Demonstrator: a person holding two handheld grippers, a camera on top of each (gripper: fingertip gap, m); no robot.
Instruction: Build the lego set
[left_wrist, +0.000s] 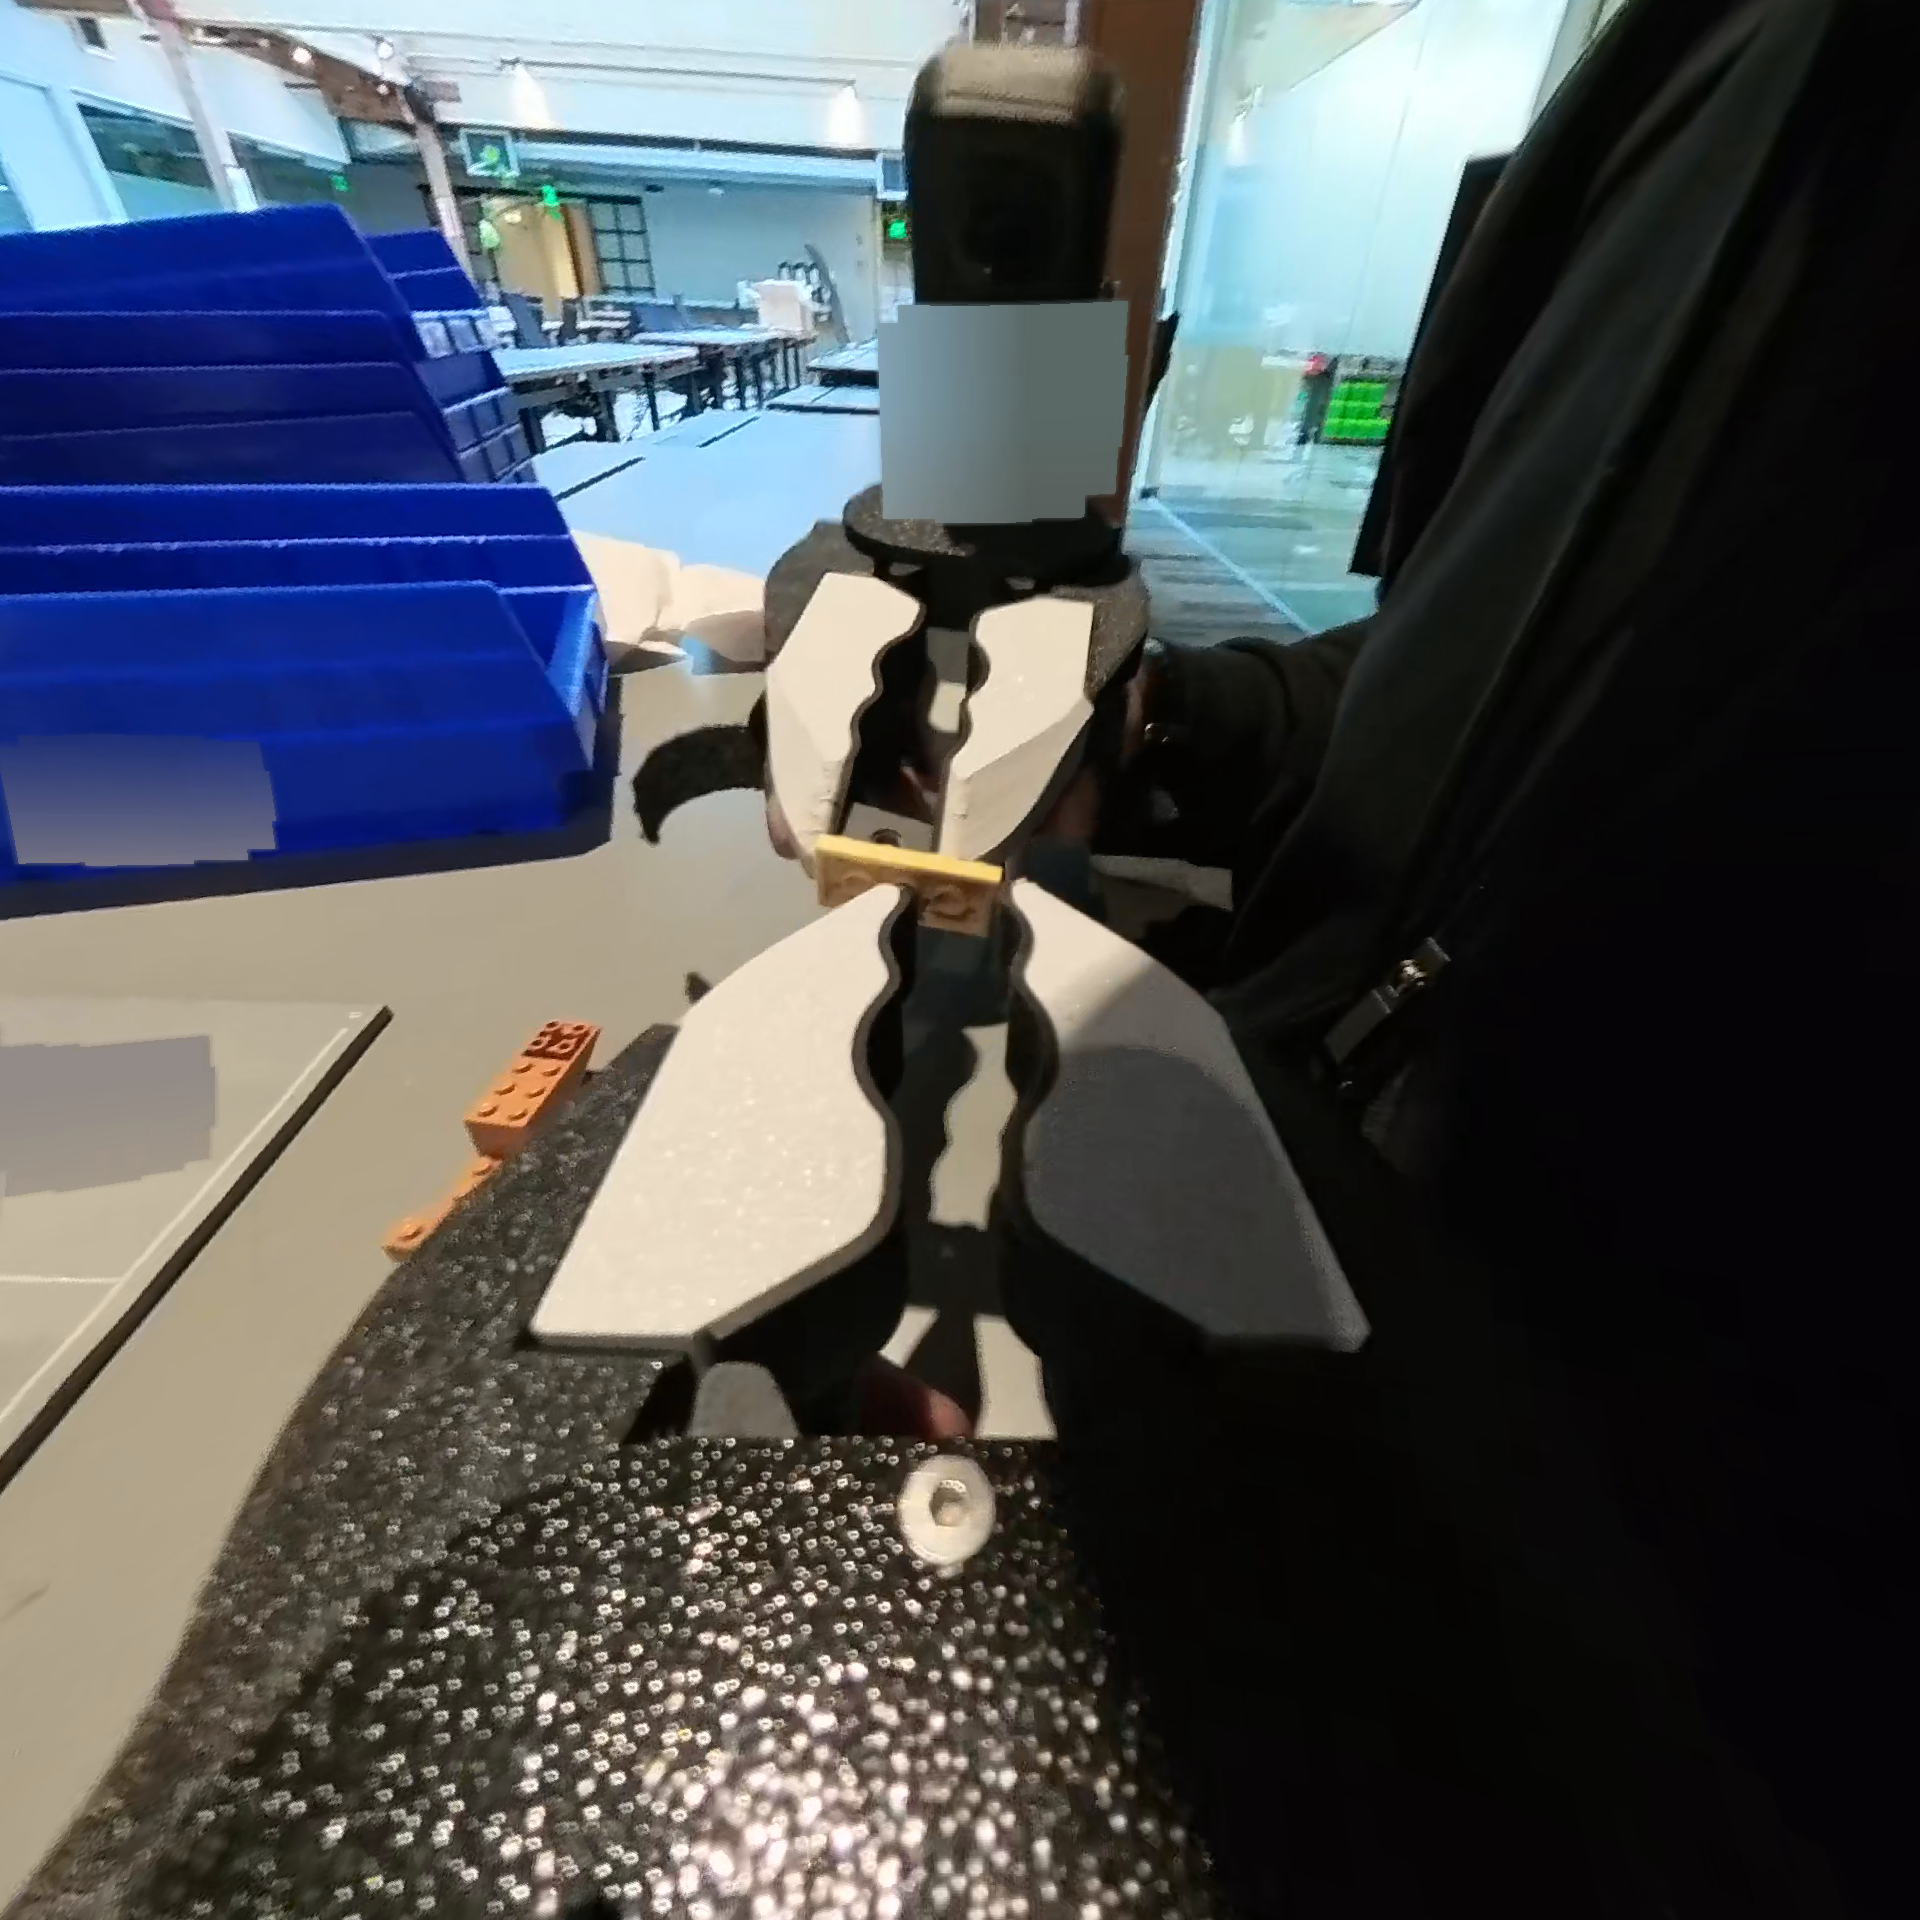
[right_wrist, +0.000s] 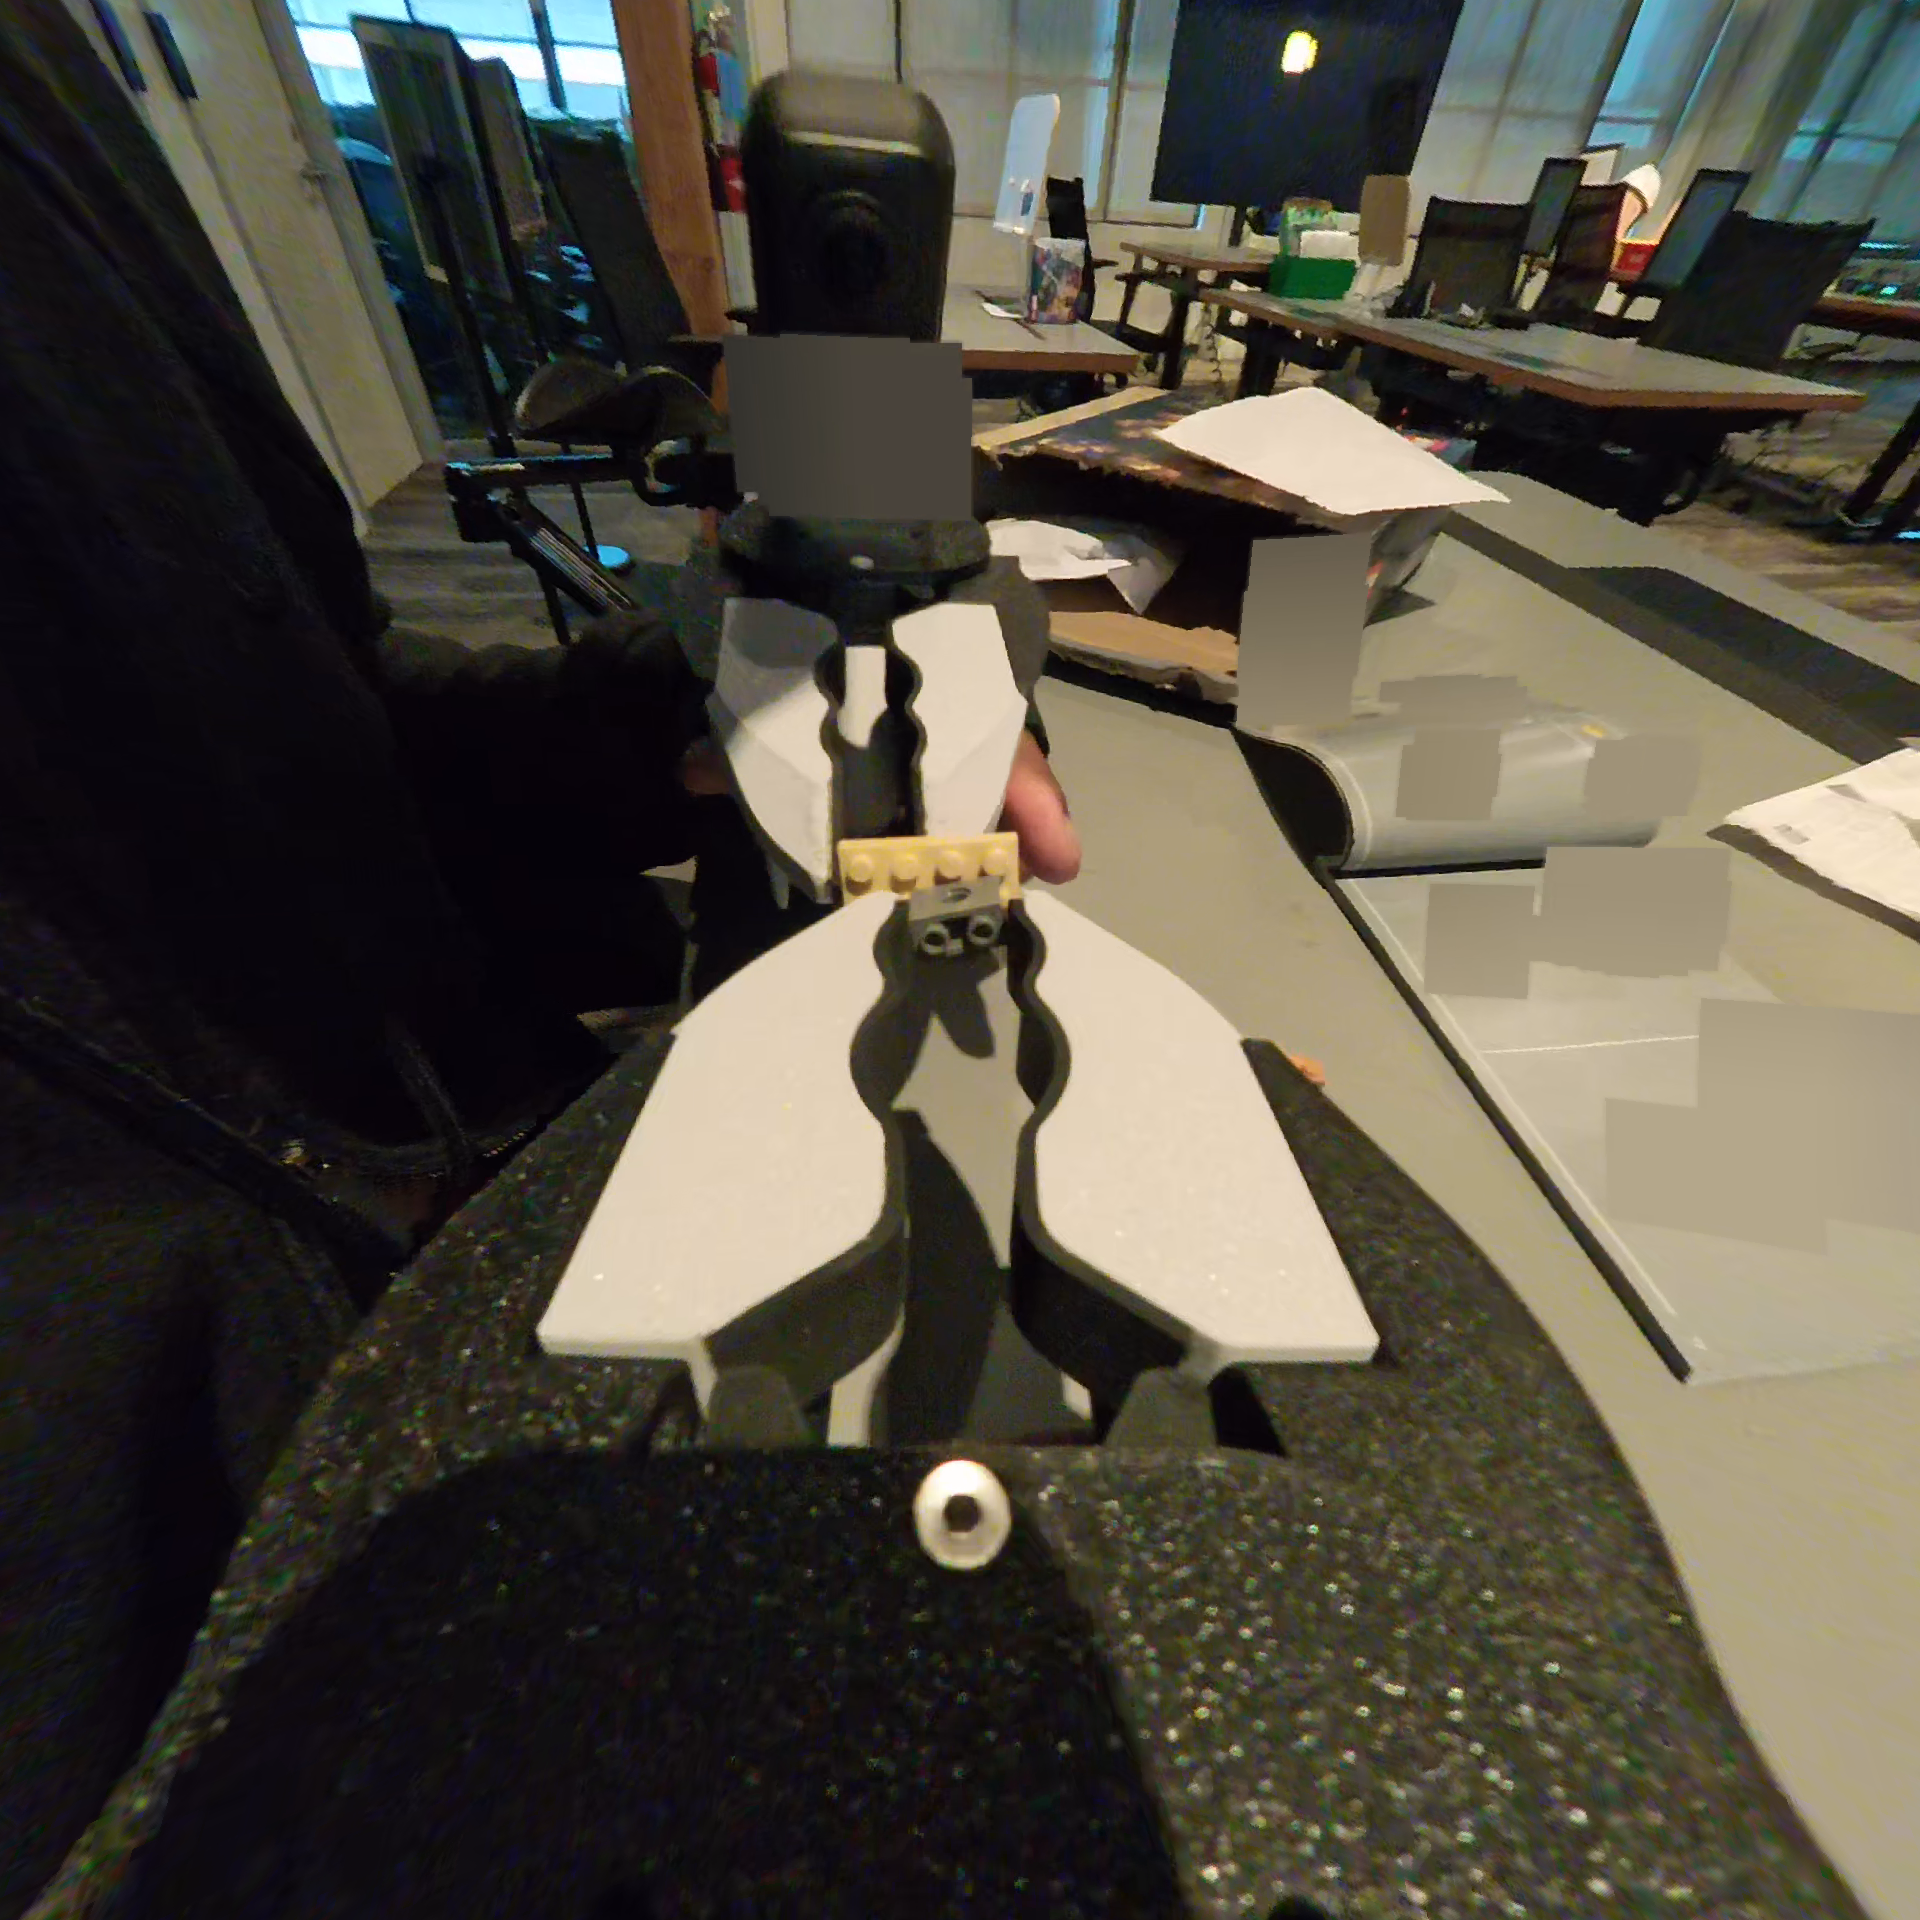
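Open-plan office, grey desk (right_wrist: 1195, 831) under both tools.

Left hand-held gripper (left_wrist: 940, 909): tips closed on a tan plate (left_wrist: 909, 881), studs toward the left wrist camera. Plate's long axis runs crosswise to the fingers, left-right in frame, overhanging the tips on both sides.

Right hand-held gripper (right_wrist: 951, 920): tips pinched on a small dark-grey piece (right_wrist: 954, 925), two studs on the side facing its camera. Piece sits right at the tips, touching the tan plate just ahead of it. Can't tell whether the two are seated or only touching.

The two grippers meet tip to tip, held above the desk, close to a person's dark jacket (left_wrist: 1610, 935).

Left of the left gripper, on the desk: orange bricks (left_wrist: 530, 1086) lying loose, then a flat grey board (left_wrist: 187, 1174). Farther off on that side, stacked blue bins (left_wrist: 281, 623).

Right of the right gripper: a curled booklet (right_wrist: 1475, 790), torn cardboard (right_wrist: 1132, 457) and paper sheets (right_wrist: 1320, 447).
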